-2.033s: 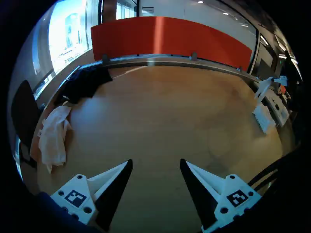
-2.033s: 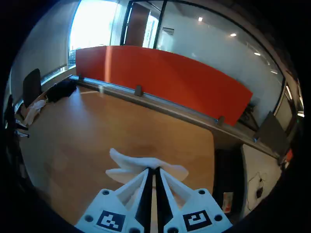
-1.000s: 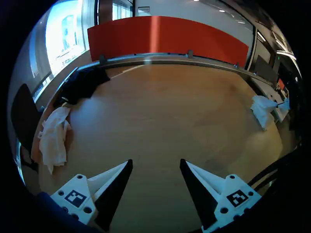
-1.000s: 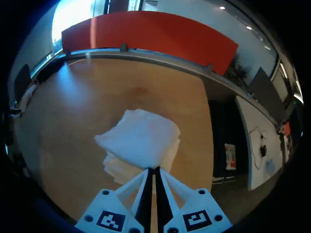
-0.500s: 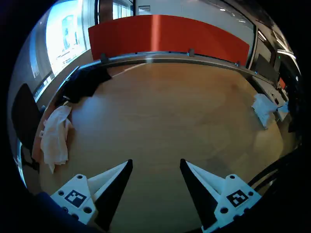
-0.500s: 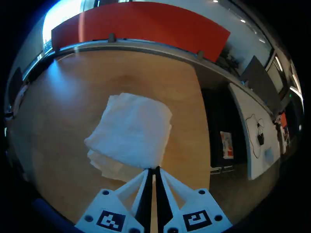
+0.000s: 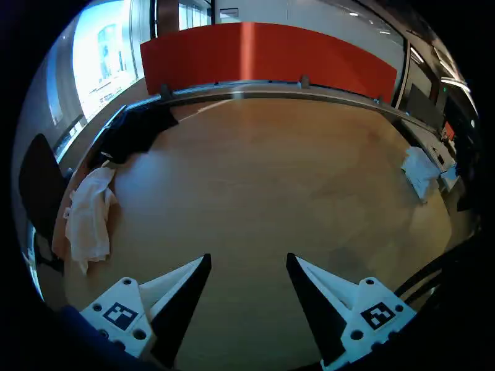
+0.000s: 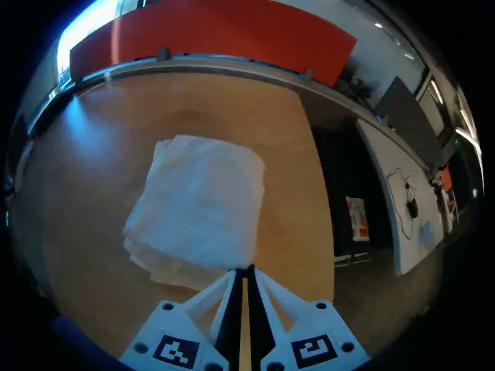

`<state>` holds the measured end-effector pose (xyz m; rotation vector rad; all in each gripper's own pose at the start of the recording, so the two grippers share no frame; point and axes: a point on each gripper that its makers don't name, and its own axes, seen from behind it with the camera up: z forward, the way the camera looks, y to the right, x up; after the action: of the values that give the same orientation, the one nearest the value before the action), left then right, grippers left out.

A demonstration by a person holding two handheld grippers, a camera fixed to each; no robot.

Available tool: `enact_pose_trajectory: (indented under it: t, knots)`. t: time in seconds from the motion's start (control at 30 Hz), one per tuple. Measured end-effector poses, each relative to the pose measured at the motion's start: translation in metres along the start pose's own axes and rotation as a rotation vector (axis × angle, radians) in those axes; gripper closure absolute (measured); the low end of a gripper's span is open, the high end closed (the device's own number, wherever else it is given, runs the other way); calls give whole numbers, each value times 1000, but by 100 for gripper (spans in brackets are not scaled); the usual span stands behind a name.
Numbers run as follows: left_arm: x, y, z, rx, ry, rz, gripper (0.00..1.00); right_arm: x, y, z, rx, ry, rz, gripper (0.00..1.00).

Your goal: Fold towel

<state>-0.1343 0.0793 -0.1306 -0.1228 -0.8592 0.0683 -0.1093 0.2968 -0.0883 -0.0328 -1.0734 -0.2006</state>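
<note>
Wood-topped pale brown counter (image 8: 93,185) under inspection. Carries a folded white terry towel (image 8: 198,204), lying flat toward the right-hand edge, near it but not over it. Shows lower layers fanned out at the near left corner, not squared with the top layer.

Right gripper (image 8: 246,269) at the towel's near edge, fingers pressed together, tips touching the cloth. Cannot tell whether any cloth is pinched between them.

Left gripper (image 7: 247,256) well apart from the towel, fingers spread wide, grasping nothing, above bare counter. Crumpled white cloth (image 7: 86,216) and heaped black garment (image 7: 133,130) at the far left end, clear of the work.

Hazards, as judged:
- Likely to drag the top layer back and open the fold if withdrawn with cloth caught between the fingers. Advise releasing before retreating.
- Could shove the stack toward the counter edge, and possibly off it, if pushed forward or sideways while clenched.
- Could leave the fanned lower layers uneven if left as they lie, with no steadying hold from the left side.
</note>
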Motion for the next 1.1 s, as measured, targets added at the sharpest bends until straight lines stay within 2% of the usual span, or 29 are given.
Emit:
enact_pose_trajectory:
  t: [0.4,0.67,0.73,0.87,0.93,1.0,1.1]
  knots:
    - [2,-5,-2,5,5,-3,10,-9,2,1,-36,-6,16,91]
    - [4,-6,-2,3,11,-1,10,-23,16,-5,-93,-16,40,86]
    - [4,-6,-2,1,13,-1,10,-24,17,-8,-101,-8,49,73]
    - [5,-5,-2,-3,18,-4,10,-21,15,-13,-108,22,64,26]
    - [6,-5,-2,-5,21,-4,10,-19,13,-16,-108,36,68,11]
    - [7,-4,-2,-7,24,-5,10,-16,10,-18,-106,50,72,1]
    - [7,-3,-2,-9,27,-4,10,-12,6,-20,-107,65,79,0]
